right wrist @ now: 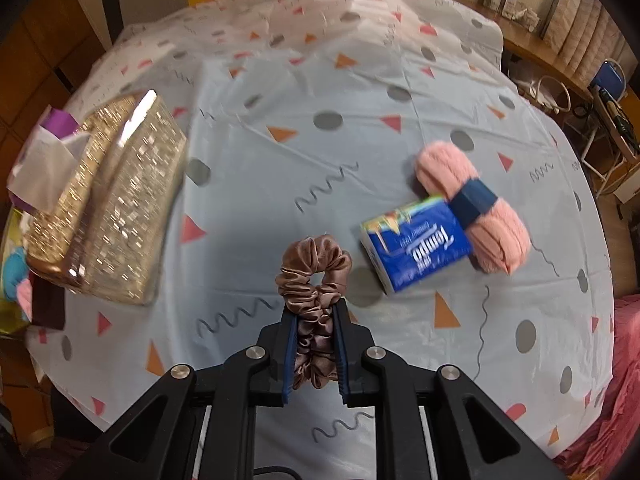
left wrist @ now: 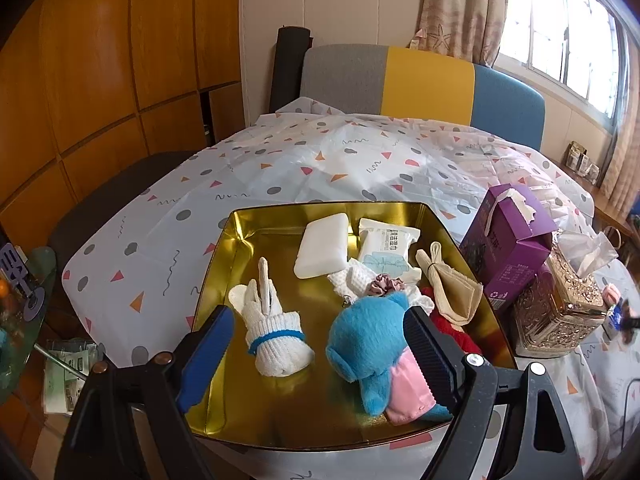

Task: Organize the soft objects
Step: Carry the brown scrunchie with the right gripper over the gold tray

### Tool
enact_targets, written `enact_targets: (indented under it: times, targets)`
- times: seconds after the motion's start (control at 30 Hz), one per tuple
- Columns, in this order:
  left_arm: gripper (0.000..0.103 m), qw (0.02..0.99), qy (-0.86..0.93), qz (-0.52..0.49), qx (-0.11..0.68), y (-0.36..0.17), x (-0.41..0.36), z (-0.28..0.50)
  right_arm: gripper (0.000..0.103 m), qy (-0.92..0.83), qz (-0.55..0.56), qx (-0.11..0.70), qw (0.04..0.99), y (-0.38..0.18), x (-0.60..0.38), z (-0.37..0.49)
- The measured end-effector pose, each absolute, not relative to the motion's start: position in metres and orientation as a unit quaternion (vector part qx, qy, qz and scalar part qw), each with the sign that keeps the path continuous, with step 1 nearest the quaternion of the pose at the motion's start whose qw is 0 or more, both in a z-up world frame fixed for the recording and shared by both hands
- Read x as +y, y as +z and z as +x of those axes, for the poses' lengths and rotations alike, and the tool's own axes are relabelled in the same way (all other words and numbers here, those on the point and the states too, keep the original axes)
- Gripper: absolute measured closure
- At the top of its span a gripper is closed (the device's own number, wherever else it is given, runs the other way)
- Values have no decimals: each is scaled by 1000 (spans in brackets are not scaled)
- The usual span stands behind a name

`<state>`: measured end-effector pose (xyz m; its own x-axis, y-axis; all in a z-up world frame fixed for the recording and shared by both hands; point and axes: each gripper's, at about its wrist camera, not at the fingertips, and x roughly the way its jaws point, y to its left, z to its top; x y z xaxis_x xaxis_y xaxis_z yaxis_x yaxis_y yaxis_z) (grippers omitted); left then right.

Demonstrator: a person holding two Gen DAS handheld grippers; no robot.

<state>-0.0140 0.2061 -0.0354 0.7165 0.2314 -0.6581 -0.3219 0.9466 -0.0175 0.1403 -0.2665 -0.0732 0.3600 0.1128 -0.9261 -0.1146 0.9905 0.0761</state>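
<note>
While the right gripper [right wrist: 314,312] pinches the brown scrunchie [right wrist: 314,276] above the tablecloth [right wrist: 280,184] | left gripper [left wrist: 316,340] wide, empty over gold tray [left wrist: 256,224] | advice: carry scrunchie high past glittery tissue box [right wrist: 120,208], release over bare tray floor.

The right gripper [right wrist: 314,312] pinches a brown scrunchie [right wrist: 314,276] between its closed fingers, above the patterned tablecloth [right wrist: 280,184]. To its right lies a blue tissue pack [right wrist: 416,250], touching a pink yarn skein [right wrist: 474,204] with a dark blue band. At the left stands a glittery gold tissue box [right wrist: 116,196], blurred, with white tissue sticking out.
</note>
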Motion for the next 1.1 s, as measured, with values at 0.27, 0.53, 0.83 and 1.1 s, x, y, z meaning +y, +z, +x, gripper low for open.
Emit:
enact_targets:
  times: [0.27,0.53,0.83,1.1]
  targets:
    - [16,923,147,-64,349,-38,206,-11,88,98,30,491,865,-23,-234,155]
    - [15,921,157,-76,349,-39,216,-12,88,183,34,390,902,60,-168,159]
    - [16,910,220,-106,336,-37,263,-30,88,354,-12,385,852,68,-13,143]
    - [16,896,266,-120,335,-43,295,-52,88,457,-25,469,755,-12,117,118]
